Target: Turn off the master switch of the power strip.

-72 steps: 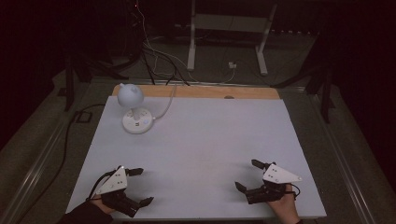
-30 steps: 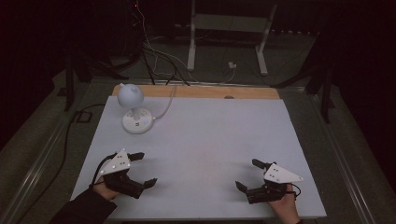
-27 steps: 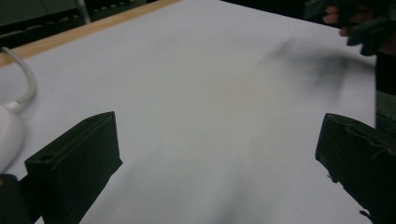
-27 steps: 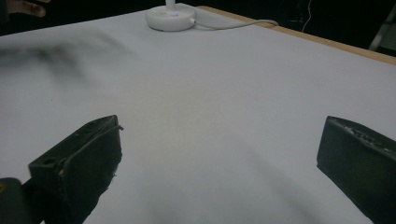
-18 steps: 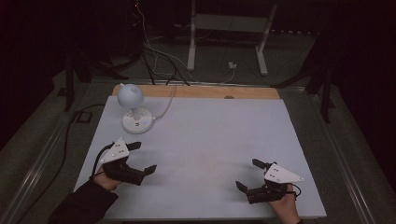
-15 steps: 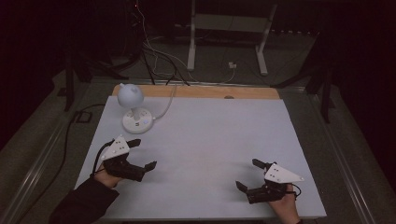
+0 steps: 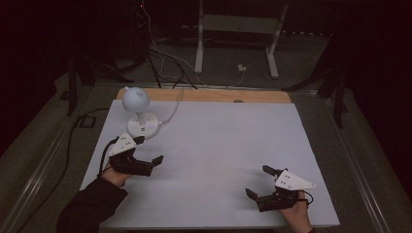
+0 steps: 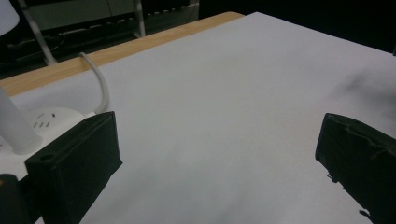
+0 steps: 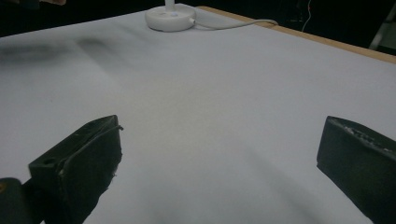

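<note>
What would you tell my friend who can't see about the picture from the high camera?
A person's two hands each hold an open black gripper over a white table. The left gripper is close to a small white lamp at the far left, not touching it. The right gripper sits near the front right edge.

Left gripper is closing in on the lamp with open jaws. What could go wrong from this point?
The small white desk lamp has a globe head on a thin stem, so a nudge from the left gripper might tip it. Its white cable trails over the far wooden table edge; dragging the round base could pull it taut. The right gripper rests far off, open, too distant to steady anything.
</note>
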